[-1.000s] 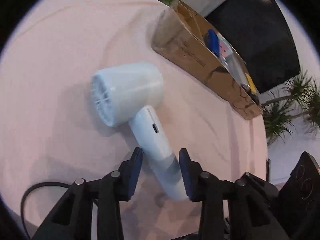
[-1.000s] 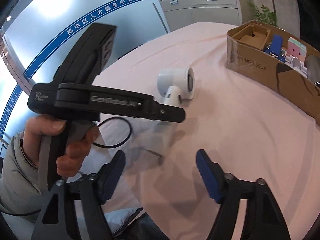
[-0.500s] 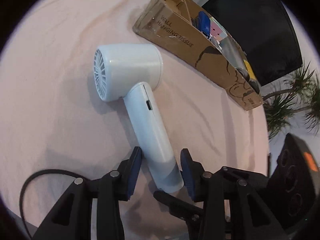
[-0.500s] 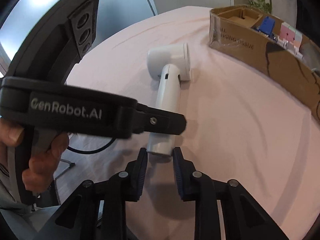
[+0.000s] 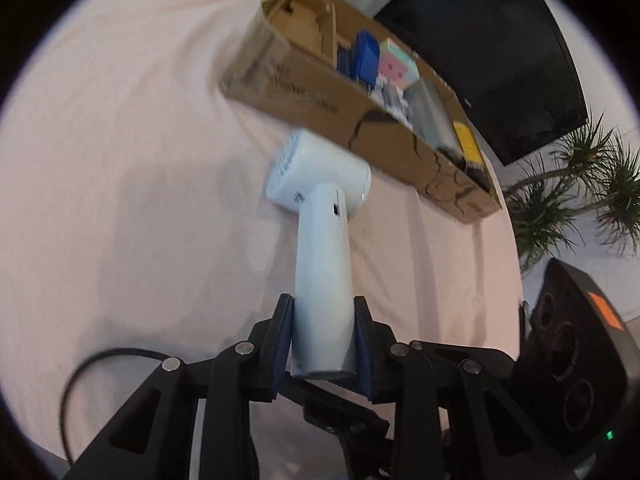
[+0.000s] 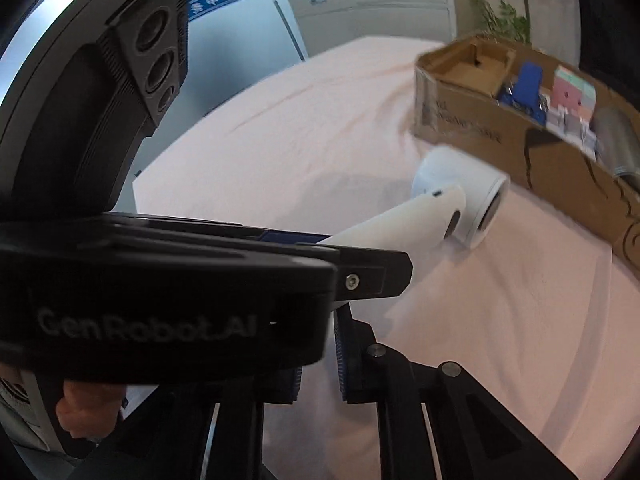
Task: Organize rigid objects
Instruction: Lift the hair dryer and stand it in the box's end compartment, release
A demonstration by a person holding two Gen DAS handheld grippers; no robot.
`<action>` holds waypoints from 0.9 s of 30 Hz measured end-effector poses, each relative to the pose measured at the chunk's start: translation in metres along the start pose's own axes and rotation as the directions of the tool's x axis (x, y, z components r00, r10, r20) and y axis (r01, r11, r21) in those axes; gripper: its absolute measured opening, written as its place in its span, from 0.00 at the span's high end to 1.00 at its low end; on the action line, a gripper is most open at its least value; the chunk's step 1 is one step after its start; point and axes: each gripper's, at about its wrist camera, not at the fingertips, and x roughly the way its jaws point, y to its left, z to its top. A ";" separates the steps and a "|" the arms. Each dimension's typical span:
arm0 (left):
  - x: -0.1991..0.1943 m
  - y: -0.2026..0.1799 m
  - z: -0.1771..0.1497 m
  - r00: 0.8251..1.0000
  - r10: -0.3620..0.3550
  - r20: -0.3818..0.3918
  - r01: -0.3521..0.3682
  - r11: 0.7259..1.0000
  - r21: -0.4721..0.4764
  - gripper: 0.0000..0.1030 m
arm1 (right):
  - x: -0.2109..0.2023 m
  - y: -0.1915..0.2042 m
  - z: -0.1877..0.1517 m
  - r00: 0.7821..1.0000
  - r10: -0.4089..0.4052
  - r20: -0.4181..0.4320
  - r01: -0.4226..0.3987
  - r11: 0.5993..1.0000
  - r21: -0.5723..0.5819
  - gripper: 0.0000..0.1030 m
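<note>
While I clamp the white hair dryer (image 5: 320, 276) low on its handle, my left gripper (image 5: 323, 344) has just been closing, and its blue fingers (image 5: 282, 344) now press both sides so the heavy barrel points ahead toward the cardboard box (image 5: 320, 92). I judge that end grip leaves the head free to tip in over the box wall. Further right, my right gripper (image 6: 318, 360) has its fingers nearly pressed together under the handle's end; I see nothing between them. Beneath lies a worktop (image 5: 120, 160) draped in pale pink cloth, a black cable (image 5: 100, 364) at its near edge. Behind the box hang a dark screen (image 5: 500, 40) and spiky plants (image 5: 580, 200).
</note>
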 end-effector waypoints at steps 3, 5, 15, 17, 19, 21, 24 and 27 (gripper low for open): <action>0.010 0.002 -0.005 0.997 -0.068 -0.045 0.067 0.998 -0.021 0.69 | -0.005 -0.019 -0.017 0.999 0.019 -0.034 -0.016 0.997 0.072 0.78; 0.016 0.006 -0.004 0.990 -0.130 -0.061 0.127 0.991 -0.047 0.66 | -0.014 -0.031 -0.027 0.999 0.030 -0.025 -0.027 0.992 0.123 0.53; 0.047 -0.005 -0.006 0.985 -0.102 -0.141 0.099 0.995 -0.027 0.61 | -0.008 -0.028 -0.025 0.994 -0.105 0.009 0.104 0.991 0.083 0.69; 0.046 -0.004 -0.008 0.989 -0.074 -0.127 0.072 0.997 -0.022 0.71 | -0.004 -0.027 -0.021 0.994 -0.111 -0.001 0.110 0.990 0.088 0.69; 0.043 -0.008 -0.008 0.992 -0.058 -0.109 0.058 0.998 -0.006 0.71 | -0.002 -0.030 -0.018 0.992 -0.128 -0.006 0.129 0.989 0.079 0.70; 0.033 -0.017 -0.006 0.997 -0.029 -0.067 0.031 0.999 0.028 0.70 | -0.007 -0.029 -0.014 0.991 -0.133 0.022 0.130 0.987 0.089 0.70; 0.007 -0.033 0.007 1.000 -0.017 0.021 0.015 0.997 0.082 0.71 | -0.025 -0.026 -0.004 0.985 -0.142 0.098 0.134 0.987 0.091 0.70; -0.015 -0.051 0.027 0.995 -0.013 0.098 0.000 0.991 0.136 0.71 | -0.047 -0.023 0.018 0.969 -0.158 0.187 0.145 0.986 0.083 0.70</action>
